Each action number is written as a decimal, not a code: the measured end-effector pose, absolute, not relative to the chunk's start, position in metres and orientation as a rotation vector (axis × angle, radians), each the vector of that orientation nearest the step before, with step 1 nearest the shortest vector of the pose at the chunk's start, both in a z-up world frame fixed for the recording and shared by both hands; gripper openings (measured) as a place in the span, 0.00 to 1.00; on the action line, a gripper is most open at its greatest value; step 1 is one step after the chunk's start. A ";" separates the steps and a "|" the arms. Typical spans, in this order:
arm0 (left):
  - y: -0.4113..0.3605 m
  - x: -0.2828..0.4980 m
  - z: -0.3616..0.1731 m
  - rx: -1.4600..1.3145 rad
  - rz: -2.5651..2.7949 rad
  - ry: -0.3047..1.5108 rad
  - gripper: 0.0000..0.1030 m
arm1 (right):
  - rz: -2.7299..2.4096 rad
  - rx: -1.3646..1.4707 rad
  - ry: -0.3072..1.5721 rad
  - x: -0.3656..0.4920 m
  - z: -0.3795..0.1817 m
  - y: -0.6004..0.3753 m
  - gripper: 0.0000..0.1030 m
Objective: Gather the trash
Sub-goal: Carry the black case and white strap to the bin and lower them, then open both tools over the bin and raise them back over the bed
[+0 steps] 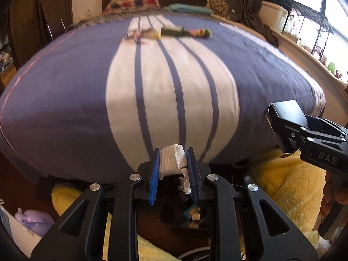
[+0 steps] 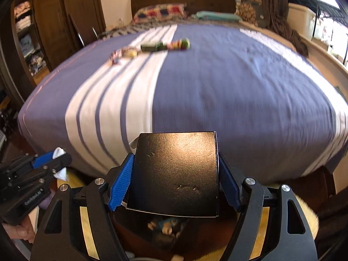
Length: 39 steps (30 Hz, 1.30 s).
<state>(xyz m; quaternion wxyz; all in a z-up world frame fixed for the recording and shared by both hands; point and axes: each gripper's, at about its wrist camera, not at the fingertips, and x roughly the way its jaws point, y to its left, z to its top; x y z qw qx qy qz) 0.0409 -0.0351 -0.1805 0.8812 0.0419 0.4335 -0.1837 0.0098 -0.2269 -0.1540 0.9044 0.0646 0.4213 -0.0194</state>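
Note:
My left gripper (image 1: 173,154) is shut on a white ribbed piece of fabric (image 1: 173,159), held in front of the foot of the bed; it also shows in the right wrist view (image 2: 58,163). My right gripper (image 2: 175,161) is shut on a black cardboard box (image 2: 176,174), which also shows in the left wrist view (image 1: 287,113). Far up the bed lie several pieces of trash in a row: a striped wrapper (image 1: 134,35), a dark green packet (image 1: 171,31) and a colourful wrapper (image 1: 200,32).
The bed has a blue cover with white stripes (image 1: 76,87). A yellow fluffy rug (image 1: 280,184) lies on the floor below. A dark wardrobe (image 2: 65,10) stands left, a window ledge with small items (image 1: 315,50) right. Pillows (image 1: 132,3) lie at the headboard.

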 end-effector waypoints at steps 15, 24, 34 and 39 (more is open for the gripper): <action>-0.051 0.033 -0.277 0.089 -0.472 1.163 0.22 | 0.030 0.182 1.103 0.013 -0.242 -0.210 0.72; -0.051 0.041 -0.290 0.069 -0.478 1.200 0.34 | 0.036 0.219 1.135 0.020 -0.255 -0.211 0.73; -0.041 0.038 -0.271 0.094 -0.396 1.127 0.69 | 0.001 0.239 1.069 0.013 -0.235 -0.226 0.86; -0.025 0.039 -0.229 0.078 -0.343 1.002 0.82 | -0.051 0.224 0.968 0.008 -0.205 -0.240 0.94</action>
